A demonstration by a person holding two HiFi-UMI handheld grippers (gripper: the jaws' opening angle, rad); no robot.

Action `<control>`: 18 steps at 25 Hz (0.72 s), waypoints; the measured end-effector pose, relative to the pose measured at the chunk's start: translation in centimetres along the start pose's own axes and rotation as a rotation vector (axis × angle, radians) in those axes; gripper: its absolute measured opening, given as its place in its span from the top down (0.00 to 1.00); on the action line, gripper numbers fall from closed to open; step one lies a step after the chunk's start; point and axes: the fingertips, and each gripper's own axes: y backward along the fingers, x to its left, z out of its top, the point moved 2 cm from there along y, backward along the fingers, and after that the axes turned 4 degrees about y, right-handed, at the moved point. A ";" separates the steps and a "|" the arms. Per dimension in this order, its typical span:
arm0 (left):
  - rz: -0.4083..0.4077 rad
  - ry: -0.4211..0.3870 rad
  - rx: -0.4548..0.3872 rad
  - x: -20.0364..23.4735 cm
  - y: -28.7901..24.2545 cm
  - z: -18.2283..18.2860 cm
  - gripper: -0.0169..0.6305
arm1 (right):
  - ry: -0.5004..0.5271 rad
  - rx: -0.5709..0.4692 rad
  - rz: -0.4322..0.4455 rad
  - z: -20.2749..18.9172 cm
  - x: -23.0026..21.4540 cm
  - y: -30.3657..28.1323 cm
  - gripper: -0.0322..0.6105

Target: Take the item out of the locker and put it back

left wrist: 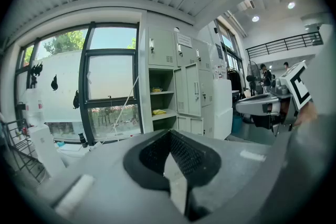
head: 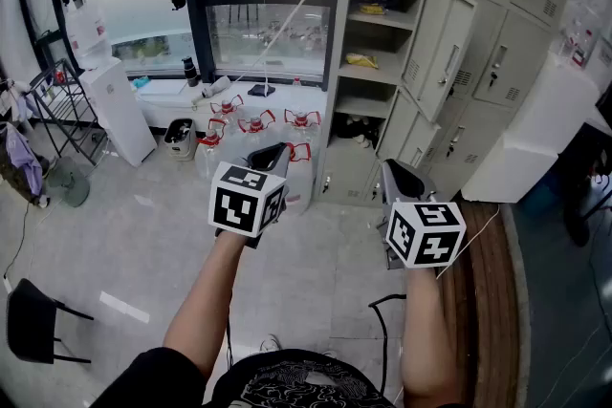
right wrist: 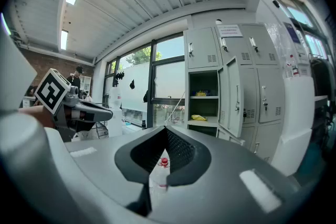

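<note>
Two claws, both shut and empty: my left gripper (head: pixel 272 154) and my right gripper (head: pixel 398 173) each have their jaws together with nothing between them. My forearms (head: pixel 206 296) reach forward side by side, the claws tipped slightly down and facing the locker (head: pixel 449 43), well short of it. The yellow item (head: pixel 359 60) lies on its open middle shelf.

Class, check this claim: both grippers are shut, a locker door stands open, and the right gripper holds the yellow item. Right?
No. The right gripper holds nothing; the yellow item lies on a locker shelf, as the right gripper view shows. The rest stands.
</note>
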 end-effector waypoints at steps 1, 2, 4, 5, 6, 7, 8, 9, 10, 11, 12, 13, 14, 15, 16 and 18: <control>0.002 0.002 -0.004 0.1 0.1 0.0 0.97 | 0.003 -0.003 0.000 0.0 0.1 0.0 0.91; 0.005 0.003 -0.007 0.3 0.3 0.0 0.97 | 0.005 -0.005 0.001 0.1 0.2 0.0 0.91; 0.010 0.007 -0.011 0.5 0.6 -0.1 0.97 | 0.007 -0.008 0.004 0.1 0.5 0.0 0.91; 0.011 0.009 -0.012 0.6 0.7 -0.1 0.97 | 0.006 -0.009 0.006 0.2 0.5 0.0 0.91; 0.012 0.010 -0.013 0.7 0.7 -0.1 0.97 | 0.006 -0.010 0.007 0.2 0.6 0.0 0.91; 0.012 0.010 -0.012 0.7 0.8 -0.2 0.97 | 0.007 -0.012 0.009 0.2 0.7 0.0 0.91; 0.013 0.009 -0.010 0.8 0.9 -0.3 0.97 | 0.007 -0.014 0.012 0.2 0.8 0.0 0.91; 0.015 0.007 -0.007 0.8 0.9 -0.4 0.97 | 0.008 -0.017 0.015 0.3 0.9 0.0 0.91; 0.015 0.007 -0.005 0.9 1.0 -0.5 0.97 | 0.010 -0.019 0.018 0.3 1.0 0.0 0.91; 0.015 0.009 -0.004 0.9 1.1 -0.6 0.97 | 0.011 -0.020 0.020 0.3 1.2 0.0 0.91; 0.015 0.012 -0.006 1.0 1.2 -0.6 0.97 | 0.014 -0.020 0.022 0.3 1.3 0.0 0.91; 0.014 0.015 -0.008 1.0 1.3 -0.6 0.97 | 0.016 -0.020 0.023 0.3 1.3 0.1 0.91; 0.013 0.017 -0.010 0.9 1.3 -0.7 0.97 | 0.018 -0.020 0.024 0.3 1.4 0.1 0.91; 0.011 0.017 -0.012 0.9 1.4 -0.7 0.97 | 0.019 -0.021 0.025 0.3 1.5 0.2 0.90; 0.009 0.017 -0.013 0.8 1.4 -0.7 0.97 | 0.019 -0.023 0.026 0.3 1.6 0.2 0.89; 0.005 0.017 -0.015 0.7 1.6 -0.8 0.97 | 0.019 -0.028 0.027 0.3 1.7 0.2 0.88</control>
